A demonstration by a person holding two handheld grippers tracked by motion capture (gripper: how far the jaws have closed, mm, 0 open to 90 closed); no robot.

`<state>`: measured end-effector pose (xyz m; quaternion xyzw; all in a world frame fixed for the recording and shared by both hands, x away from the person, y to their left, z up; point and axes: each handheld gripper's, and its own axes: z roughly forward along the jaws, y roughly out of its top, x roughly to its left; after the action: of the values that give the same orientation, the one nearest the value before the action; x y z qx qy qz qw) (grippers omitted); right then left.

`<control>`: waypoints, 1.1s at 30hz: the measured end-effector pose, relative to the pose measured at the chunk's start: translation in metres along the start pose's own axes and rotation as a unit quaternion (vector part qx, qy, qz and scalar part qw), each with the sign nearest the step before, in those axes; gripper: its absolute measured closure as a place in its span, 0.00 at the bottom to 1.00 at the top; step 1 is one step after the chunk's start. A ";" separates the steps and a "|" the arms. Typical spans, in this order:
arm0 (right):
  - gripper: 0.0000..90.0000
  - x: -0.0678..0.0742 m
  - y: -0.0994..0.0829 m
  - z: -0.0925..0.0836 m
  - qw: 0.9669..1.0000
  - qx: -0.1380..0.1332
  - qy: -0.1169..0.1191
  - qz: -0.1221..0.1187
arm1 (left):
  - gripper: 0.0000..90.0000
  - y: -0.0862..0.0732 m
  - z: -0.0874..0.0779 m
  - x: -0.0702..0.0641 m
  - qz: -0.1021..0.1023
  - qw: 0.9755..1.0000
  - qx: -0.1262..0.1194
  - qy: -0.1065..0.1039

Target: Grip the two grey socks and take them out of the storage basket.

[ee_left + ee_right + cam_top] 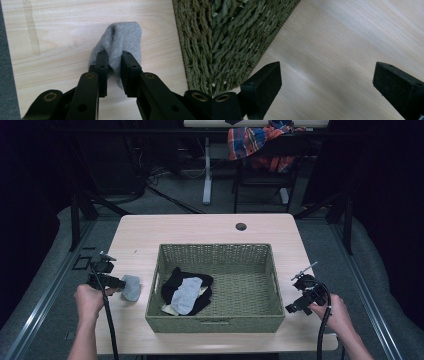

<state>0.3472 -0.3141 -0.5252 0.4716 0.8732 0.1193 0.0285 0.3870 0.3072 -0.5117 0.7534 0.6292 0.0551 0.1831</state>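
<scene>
A small grey sock [132,287] [122,40] lies bunched on the wooden table [200,227], just left of the woven green basket [215,247] [197,45]. My left gripper [122,282] [115,56] is shut on the sock's near end, with the fabric pinched between its pads. Inside the basket a light grey sock [187,295] rests on a black garment [175,280]. On the basket's right, my right gripper [300,296] [327,77] is held open over bare table, with nothing between its pads. The basket's wall [237,37] stands close on that gripper's left.
A round cable hole [241,226] sits near the table's far edge. Behind the table a plaid cloth [255,142] hangs over a chair, beside a white desk leg [207,170]. Bare tabletop lies beyond the basket and along its left side.
</scene>
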 end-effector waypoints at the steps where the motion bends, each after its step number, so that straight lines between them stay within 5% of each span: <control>1: 0.09 -0.001 0.001 -0.001 1.000 0.008 -0.001 -0.007 | 0.85 0.000 0.001 0.001 0.000 1.000 0.002 0.001; 8: 0.09 -0.001 0.001 -0.001 1.000 0.006 -0.001 -0.005 | 0.80 -0.002 0.004 0.005 -0.001 1.000 0.008 -0.001; 10: 0.09 -0.001 0.000 -0.001 1.000 0.006 -0.001 -0.005 | 0.70 -0.001 0.003 0.006 -0.001 1.000 0.009 -0.001; 17: 0.09 0.000 -0.001 0.000 1.000 -0.003 -0.002 0.002 | 0.28 0.000 -0.030 0.001 -0.008 0.999 -0.045 0.000; 26: 0.09 -0.001 -0.001 -0.002 1.000 -0.002 0.001 0.001 | 0.09 0.009 -0.061 -0.032 0.027 0.995 -0.095 0.017; 33: 0.09 -0.001 -0.001 -0.001 1.000 -0.009 0.006 0.008 | 0.04 0.016 -0.072 -0.071 0.067 0.991 -0.118 -0.007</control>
<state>0.3466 -0.3156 -0.5247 0.4774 0.8686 0.1300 0.0266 0.3652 0.2514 -0.4295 0.7671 0.5653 0.1355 0.2713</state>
